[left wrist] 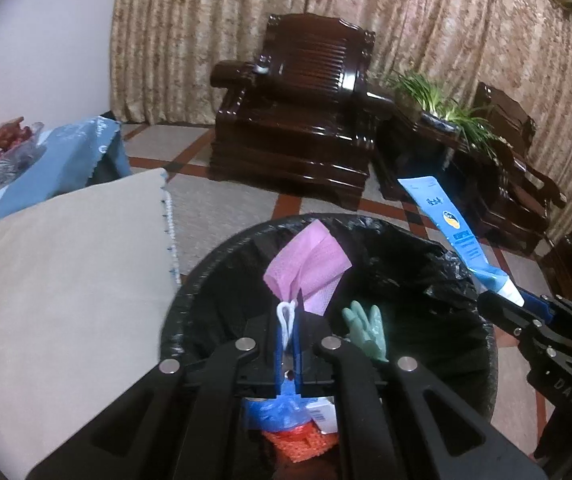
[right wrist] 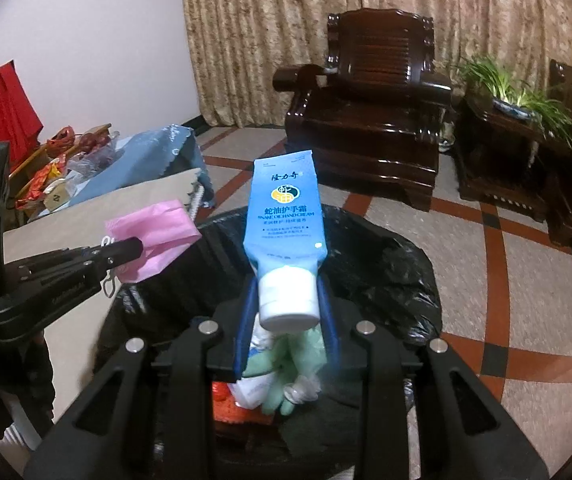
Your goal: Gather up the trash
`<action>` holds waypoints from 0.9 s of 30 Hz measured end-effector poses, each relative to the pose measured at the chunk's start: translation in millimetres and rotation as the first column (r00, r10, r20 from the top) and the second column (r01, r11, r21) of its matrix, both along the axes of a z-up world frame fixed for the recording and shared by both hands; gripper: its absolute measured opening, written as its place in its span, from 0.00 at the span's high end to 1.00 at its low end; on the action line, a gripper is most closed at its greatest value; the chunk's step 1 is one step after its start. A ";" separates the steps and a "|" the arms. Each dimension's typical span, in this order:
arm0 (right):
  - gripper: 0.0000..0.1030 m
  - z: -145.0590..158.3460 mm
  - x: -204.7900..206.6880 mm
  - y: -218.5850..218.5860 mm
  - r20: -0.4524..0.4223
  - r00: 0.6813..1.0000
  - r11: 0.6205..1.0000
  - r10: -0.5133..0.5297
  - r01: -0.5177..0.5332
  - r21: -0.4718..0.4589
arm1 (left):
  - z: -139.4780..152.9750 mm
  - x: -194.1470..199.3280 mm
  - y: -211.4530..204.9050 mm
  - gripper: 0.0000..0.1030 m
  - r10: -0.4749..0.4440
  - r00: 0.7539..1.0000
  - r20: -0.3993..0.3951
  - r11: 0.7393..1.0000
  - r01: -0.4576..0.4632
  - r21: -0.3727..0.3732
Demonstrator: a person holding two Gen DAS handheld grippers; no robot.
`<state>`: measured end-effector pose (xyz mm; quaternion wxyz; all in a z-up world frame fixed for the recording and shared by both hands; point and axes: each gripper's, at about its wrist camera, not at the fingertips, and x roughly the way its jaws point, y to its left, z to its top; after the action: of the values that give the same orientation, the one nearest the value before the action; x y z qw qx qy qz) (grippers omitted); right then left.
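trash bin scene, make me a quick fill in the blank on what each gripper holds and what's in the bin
1. The left gripper is shut on a face mask whose colour is ____.
2. The right gripper grips a blue hand cream tube by its ____ cap.
3. The bin is lined with a ____ bag.
4. Inside the bin lies a green ____.

Missing words: pink; white; black; glove

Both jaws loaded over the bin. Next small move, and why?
Probably open both and let the items drop. The left gripper holds the pink mask by its ear loop, and the right gripper clamps the blue hand cream tube at its white cap. Both hang above the black-lined trash bin, which already holds a green glove.
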<state>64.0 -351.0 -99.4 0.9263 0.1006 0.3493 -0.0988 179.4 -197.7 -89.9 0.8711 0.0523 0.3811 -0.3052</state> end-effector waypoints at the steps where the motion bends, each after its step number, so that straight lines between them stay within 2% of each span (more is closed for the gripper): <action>1: 0.72 -2.3 -0.6 -2.8 -0.005 1.000 1.000 -0.003 0.003 0.001 | -2.4 0.3 -3.7 0.96 -0.010 1.000 -0.005 1.000 0.010 0.002; 8: 0.72 -14.2 -0.2 -13.3 -0.028 0.999 1.000 -0.021 0.021 0.008 | -13.5 1.5 -12.4 0.96 -0.039 0.999 -0.036 0.999 0.040 0.012; 10: 0.69 -15.8 1.0 -15.1 -0.037 0.999 1.000 -0.027 0.027 0.003 | -15.2 2.8 -13.4 0.92 -0.046 0.998 -0.046 0.999 0.046 0.009; 11: 0.56 -16.4 1.3 -15.8 -0.044 0.999 0.999 -0.032 0.032 0.000 | -15.2 5.1 -13.8 0.81 -0.052 0.997 -0.057 0.999 0.052 -0.001; 12: 0.49 -16.5 -0.2 -17.0 -0.040 0.998 0.999 -0.046 0.046 -0.008 | -16.1 4.5 -12.8 0.64 -0.062 0.995 -0.075 0.998 0.061 -0.012; 13: 0.40 -15.2 -1.7 -17.6 -0.031 0.998 0.998 -0.055 0.054 -0.013 | -16.5 3.4 -10.9 0.59 -0.064 0.995 -0.081 0.998 0.062 -0.021; 15: 0.35 -13.8 -3.3 -18.1 -0.025 0.998 0.998 -0.062 0.061 -0.021 | -15.9 1.3 -7.7 0.52 -0.066 0.995 -0.076 0.998 0.064 -0.025; 17: 0.16 -11.2 -6.9 -19.4 -0.014 0.997 0.997 -0.077 0.076 -0.024 | -14.5 -0.8 -2.0 0.44 -0.069 0.995 -0.078 0.997 0.067 -0.029; 19: 0.10 -8.4 -11.0 -21.4 -0.004 0.997 0.996 -0.083 0.082 -0.021 | -11.3 -4.0 5.7 0.36 -0.060 0.996 -0.069 0.998 0.058 -0.034; 20: 0.07 -6.7 -13.0 -22.7 -0.006 0.996 0.996 -0.084 0.084 -0.015 | -8.5 -5.5 11.2 0.28 -0.050 0.997 -0.063 0.998 0.048 -0.035; 21: 0.06 -5.7 -13.6 -23.9 -0.009 0.996 0.996 -0.084 0.084 -0.009 | -5.6 -6.6 15.0 0.20 -0.041 0.998 -0.057 0.999 0.039 -0.037; 24: 0.06 4.8 -18.8 -20.3 -0.009 0.997 0.997 -0.075 0.076 0.027 | 7.4 -14.9 37.1 0.08 0.001 1.000 -0.025 0.999 -0.002 -0.038; 27: 0.05 18.7 -22.8 -6.6 0.005 0.998 0.998 -0.061 0.061 0.017 | 20.3 -21.6 54.6 0.06 0.049 0.999 -0.004 0.998 -0.049 -0.033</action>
<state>41.3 -357.5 -80.7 0.9230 0.1194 0.3443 -0.1238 157.8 -143.0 -69.5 0.8784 0.0280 0.3787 -0.2901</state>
